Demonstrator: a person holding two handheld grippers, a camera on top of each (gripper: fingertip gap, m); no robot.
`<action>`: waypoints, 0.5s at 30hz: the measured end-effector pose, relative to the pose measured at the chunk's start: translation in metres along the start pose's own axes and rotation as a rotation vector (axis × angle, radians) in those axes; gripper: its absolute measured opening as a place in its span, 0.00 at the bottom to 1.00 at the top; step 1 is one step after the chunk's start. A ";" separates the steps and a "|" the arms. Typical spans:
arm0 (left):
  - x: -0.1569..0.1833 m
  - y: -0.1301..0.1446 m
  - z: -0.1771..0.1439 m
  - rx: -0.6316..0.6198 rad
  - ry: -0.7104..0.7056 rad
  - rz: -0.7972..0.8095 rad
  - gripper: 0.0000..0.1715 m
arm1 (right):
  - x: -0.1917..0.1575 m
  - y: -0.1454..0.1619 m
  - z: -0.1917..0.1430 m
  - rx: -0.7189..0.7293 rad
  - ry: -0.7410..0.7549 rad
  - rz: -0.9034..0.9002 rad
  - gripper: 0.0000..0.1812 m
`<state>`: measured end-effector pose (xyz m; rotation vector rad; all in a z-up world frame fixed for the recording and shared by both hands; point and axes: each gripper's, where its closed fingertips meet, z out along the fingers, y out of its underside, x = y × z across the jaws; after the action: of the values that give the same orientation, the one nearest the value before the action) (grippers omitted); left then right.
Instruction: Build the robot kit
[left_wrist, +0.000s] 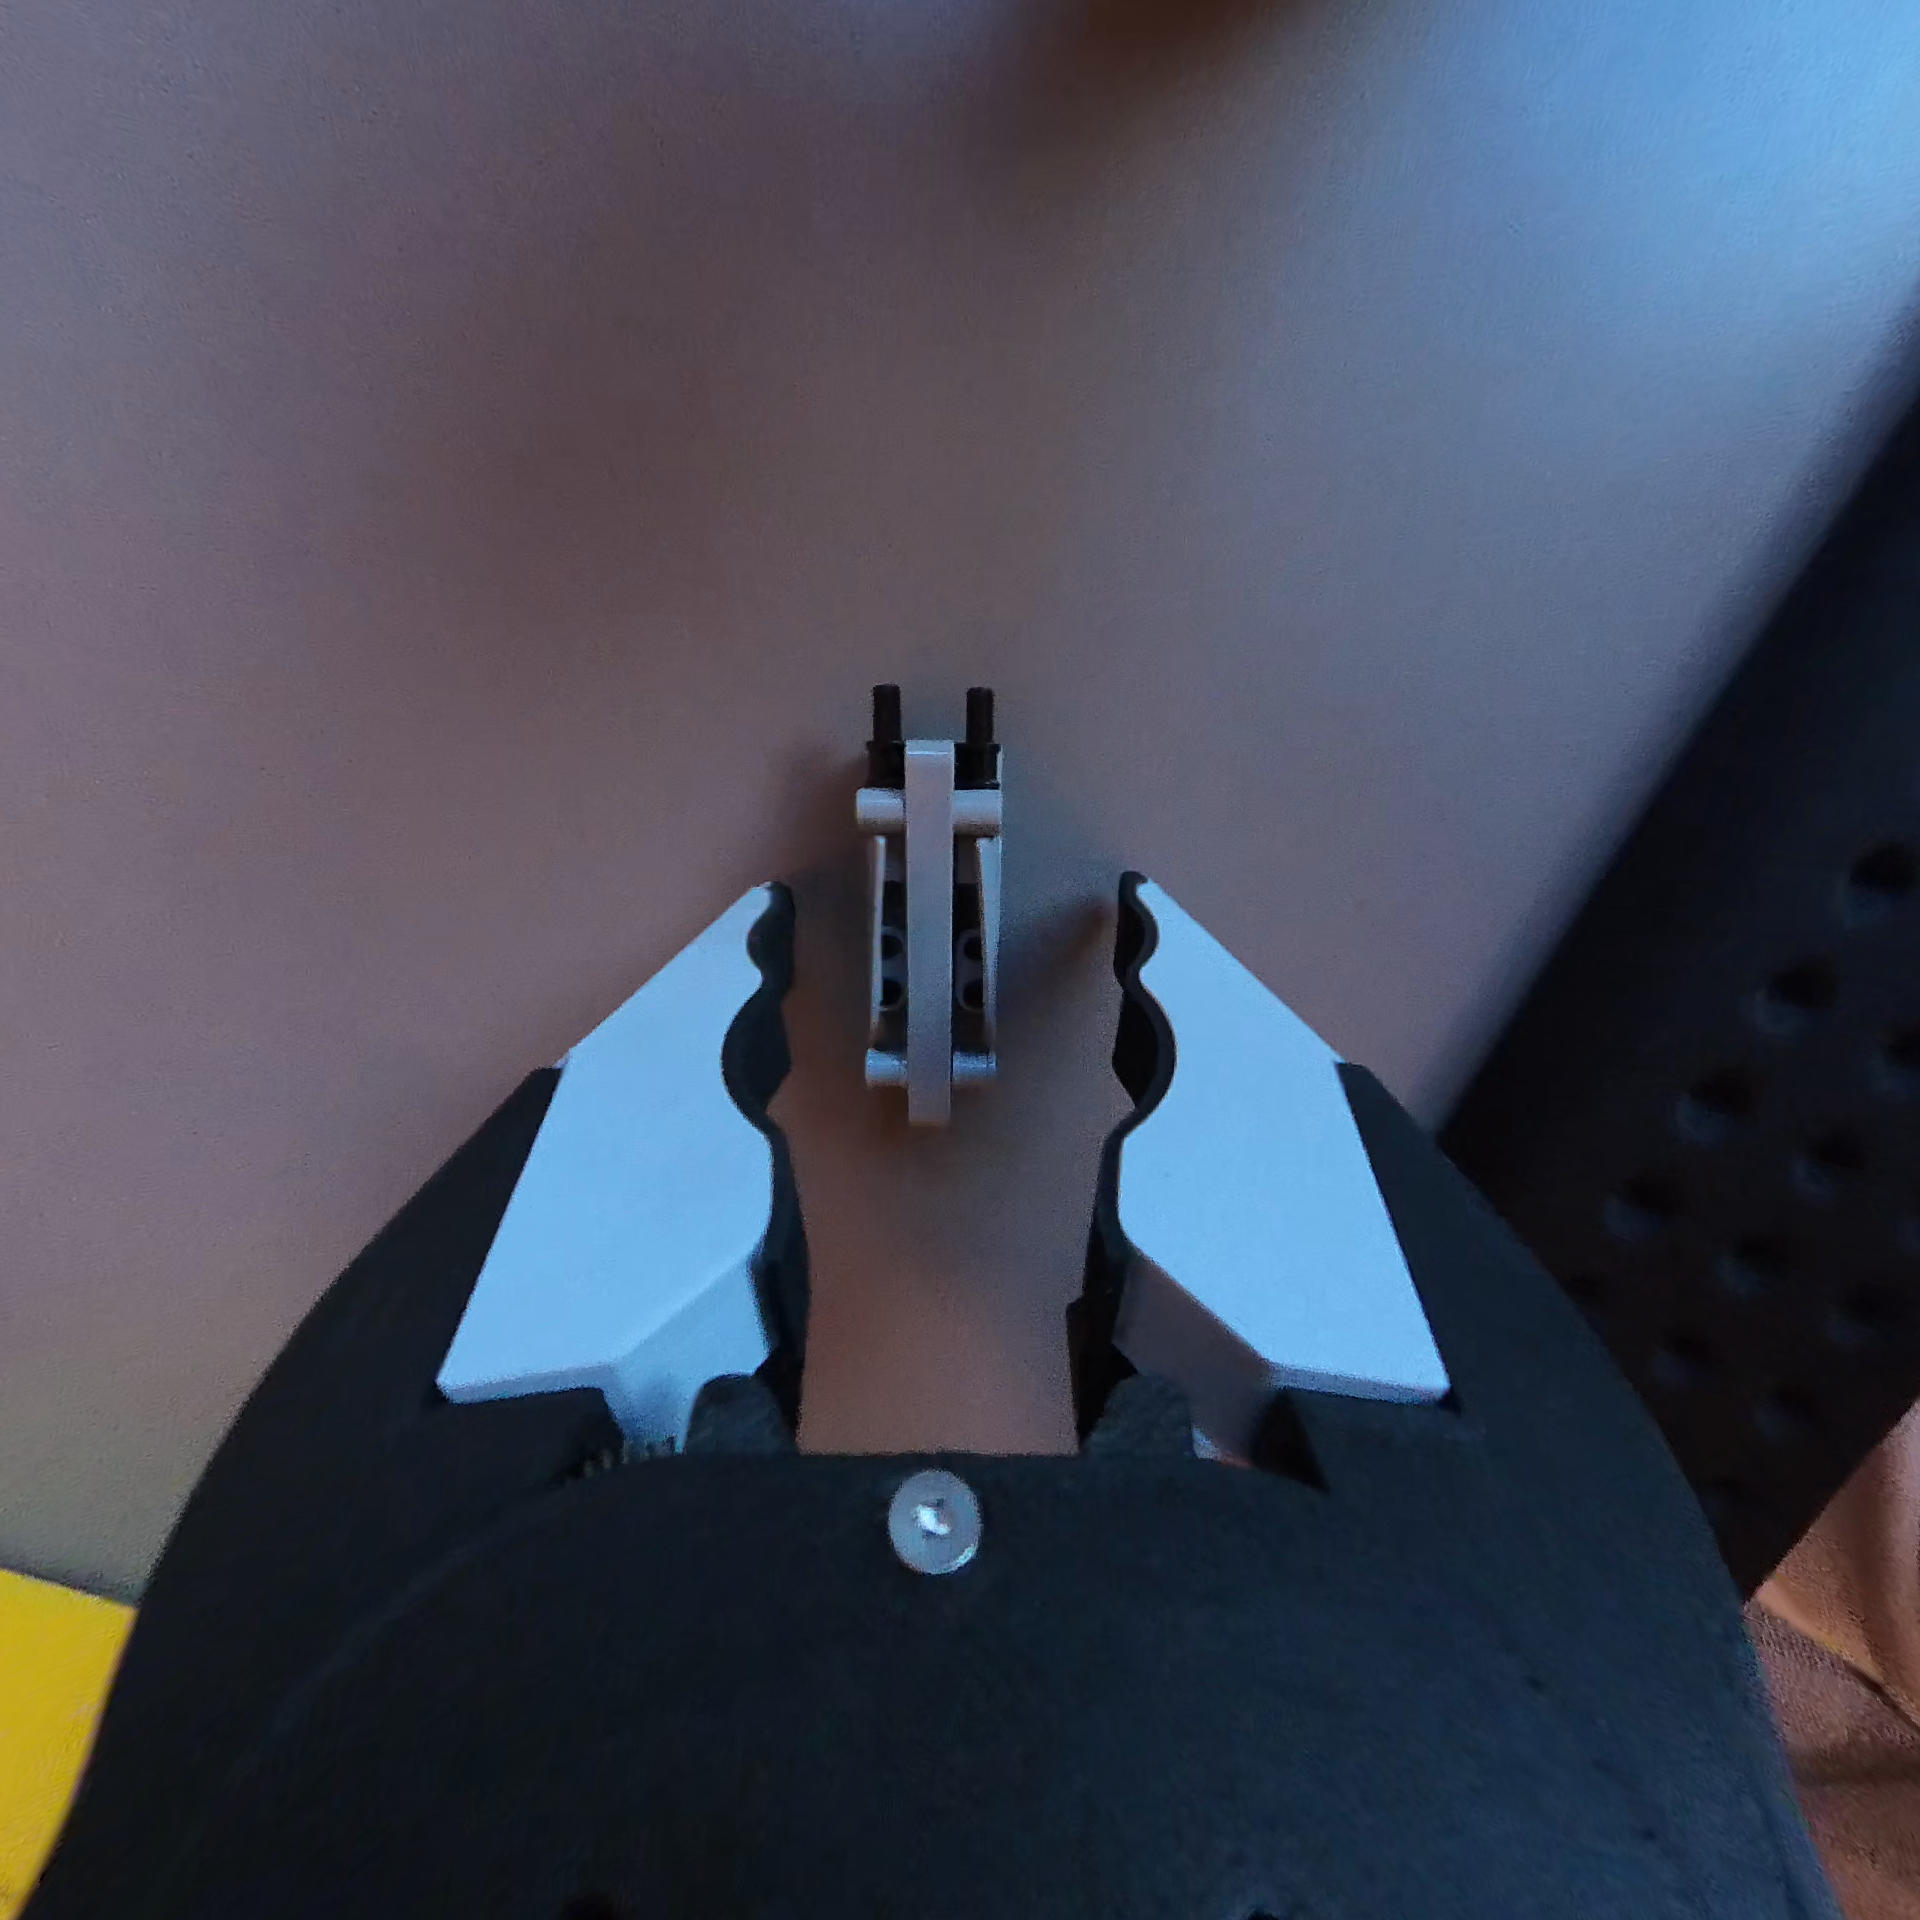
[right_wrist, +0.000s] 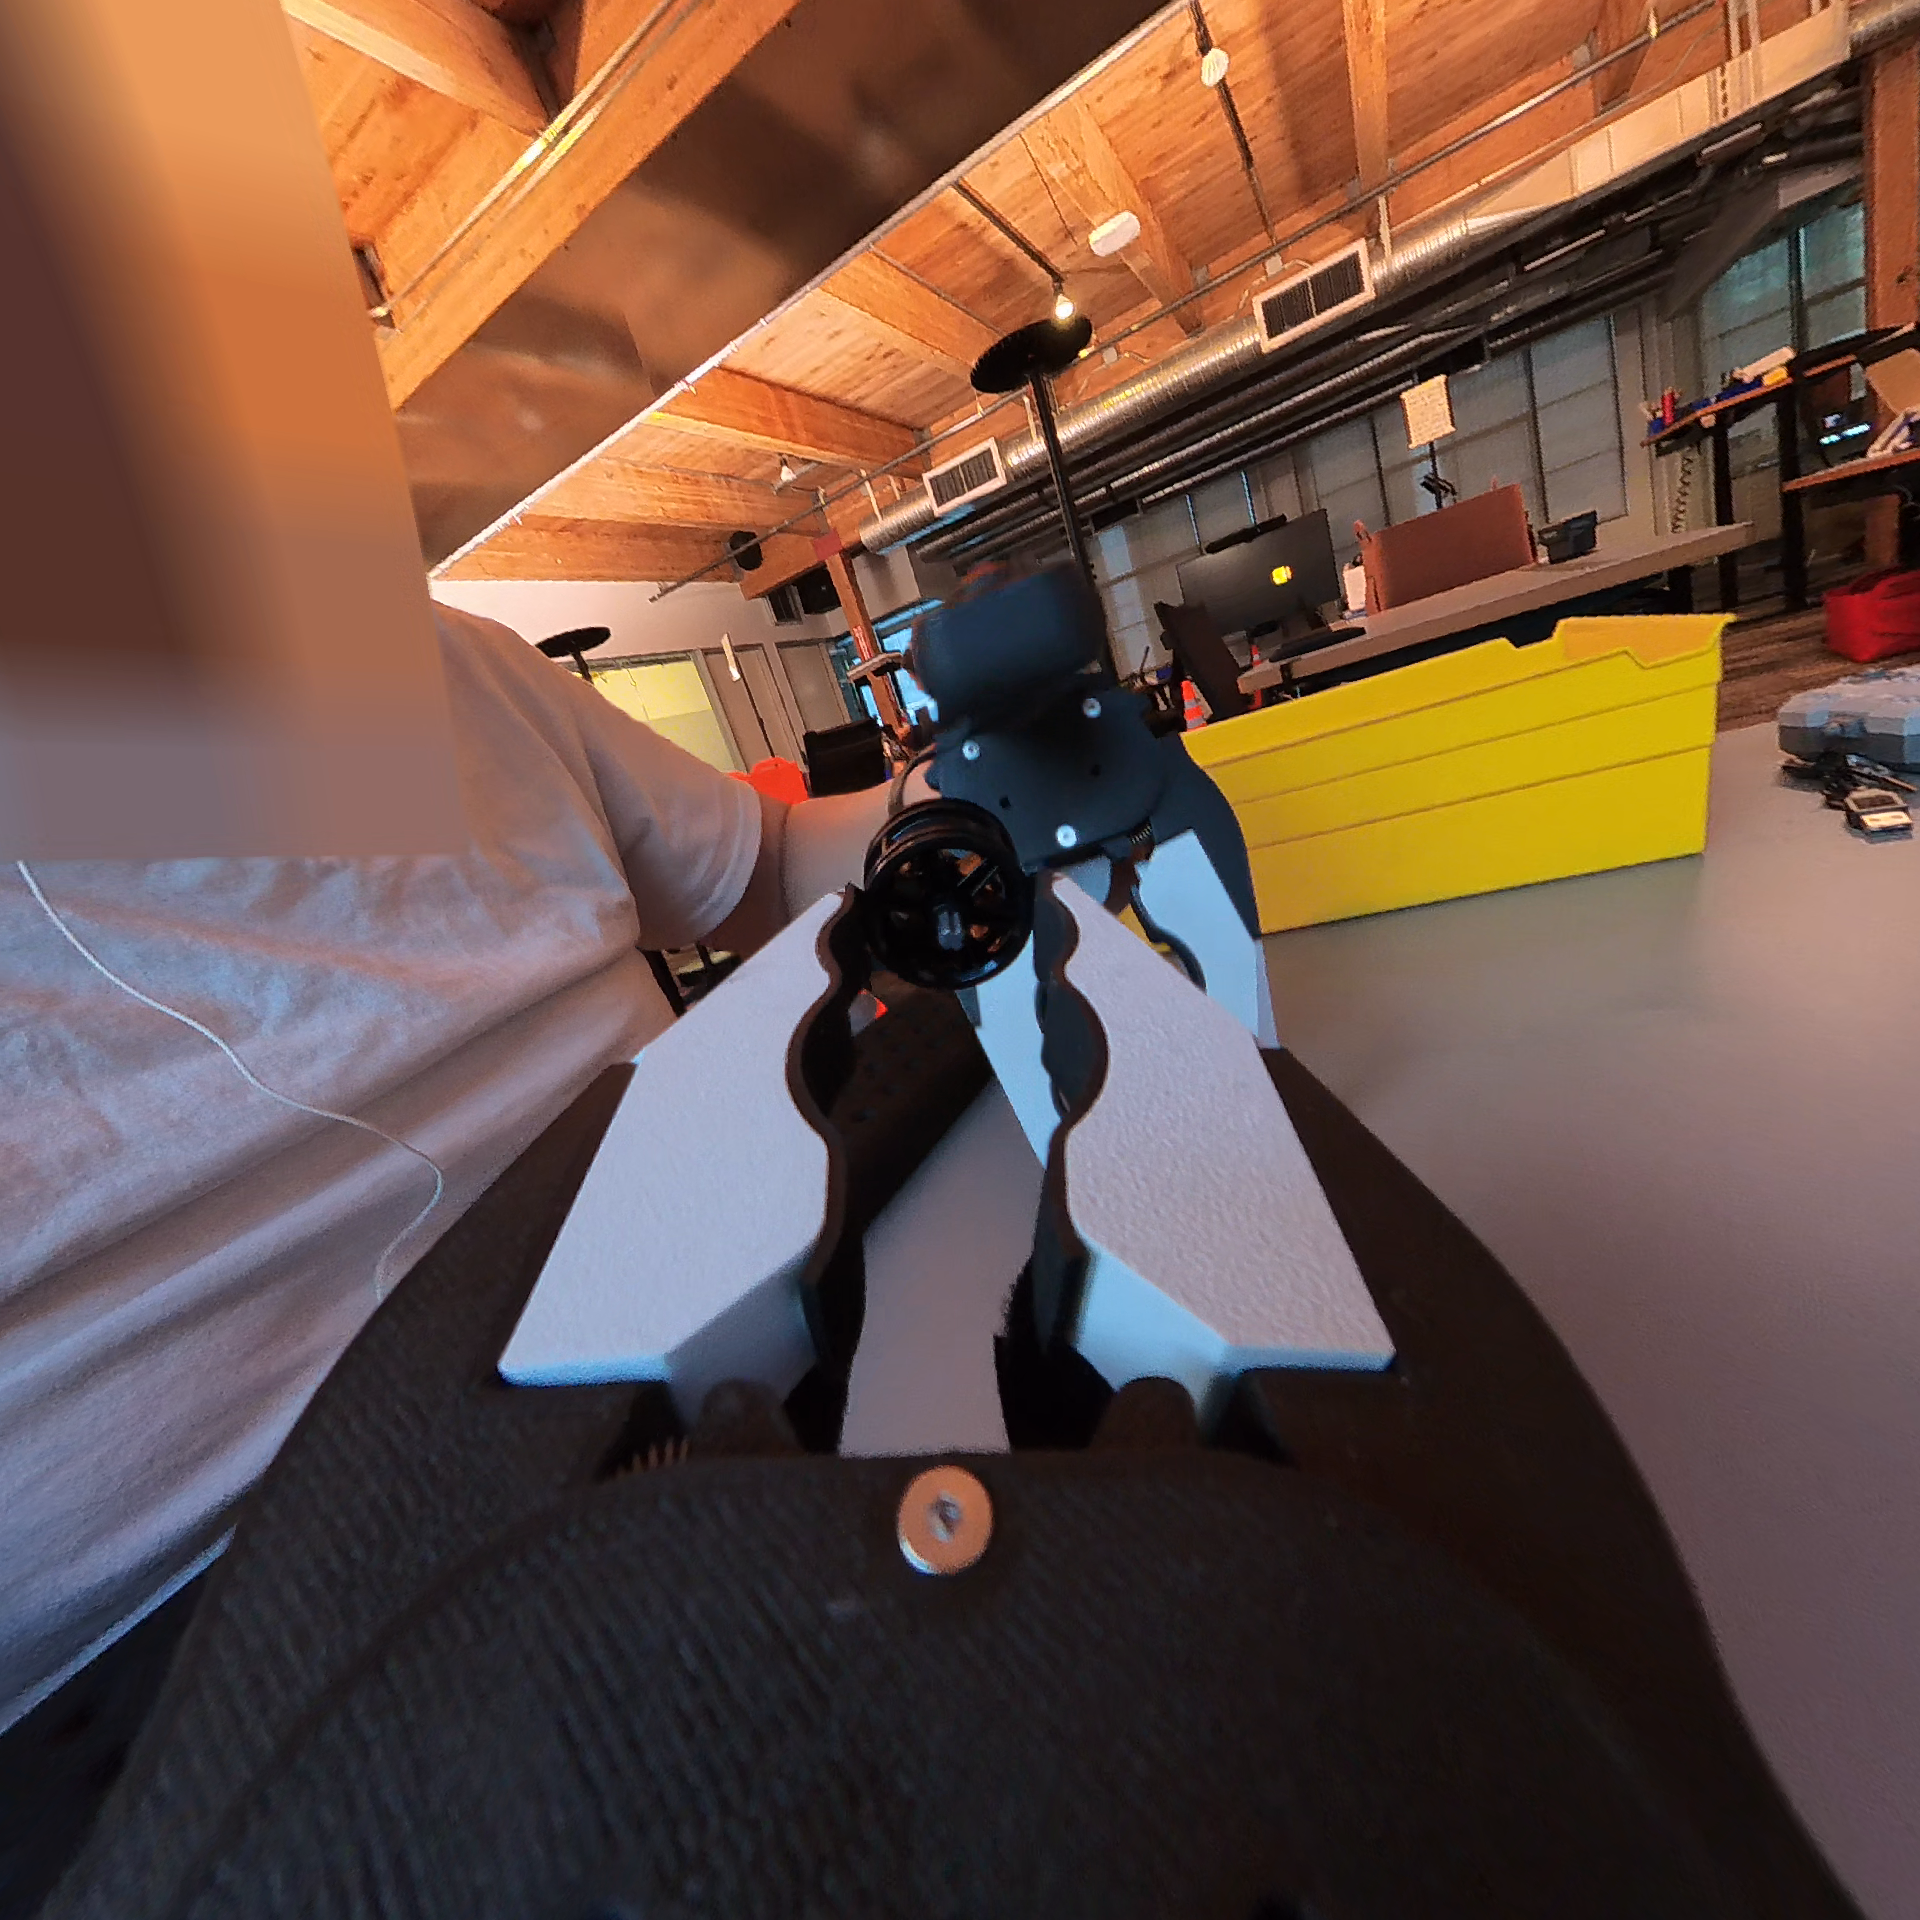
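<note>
My left gripper (left_wrist: 954, 888) is open and points down at a grey table (left_wrist: 623, 520). A small grey brick assembly (left_wrist: 932, 935) with two black pins on its far end lies on the table between the fingertips, touching neither. My right gripper (right_wrist: 943, 899) is shut on a black spoked wheel (right_wrist: 935, 914), held at its fingertips above the table. Just beyond the wheel, the right wrist view shows the left gripper's black body (right_wrist: 1049, 769) and one of its white fingers (right_wrist: 1205, 935) reaching down to the table.
A black perforated board (left_wrist: 1766, 1143) lies at the table's right edge. A yellow bin (right_wrist: 1455, 790) stands on the table behind the left gripper. A person in a white shirt (right_wrist: 312, 1039) is close on the left. Small grey and dark items (right_wrist: 1849, 727) lie far right. The tips of one gripper are about 15 centimetres away from the tips of the other.
</note>
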<state>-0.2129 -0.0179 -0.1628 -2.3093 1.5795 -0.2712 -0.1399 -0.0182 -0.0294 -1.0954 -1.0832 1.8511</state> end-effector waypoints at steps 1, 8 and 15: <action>-0.001 -0.001 -0.002 0.028 -0.002 -0.012 0.36 | 0.001 0.001 0.000 -0.006 0.005 0.000 0.17; 0.010 -0.048 -0.055 0.539 0.091 -0.206 0.35 | 0.005 0.008 0.002 -0.064 0.056 -0.080 0.17; 0.027 -0.066 -0.080 0.856 0.324 -0.377 0.37 | -0.001 0.003 0.007 -0.071 0.076 -0.167 0.17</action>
<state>-0.1725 -0.0342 -0.0645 -1.8718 0.8388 -1.1960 -0.1459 -0.0224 -0.0299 -1.0721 -1.1667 1.6391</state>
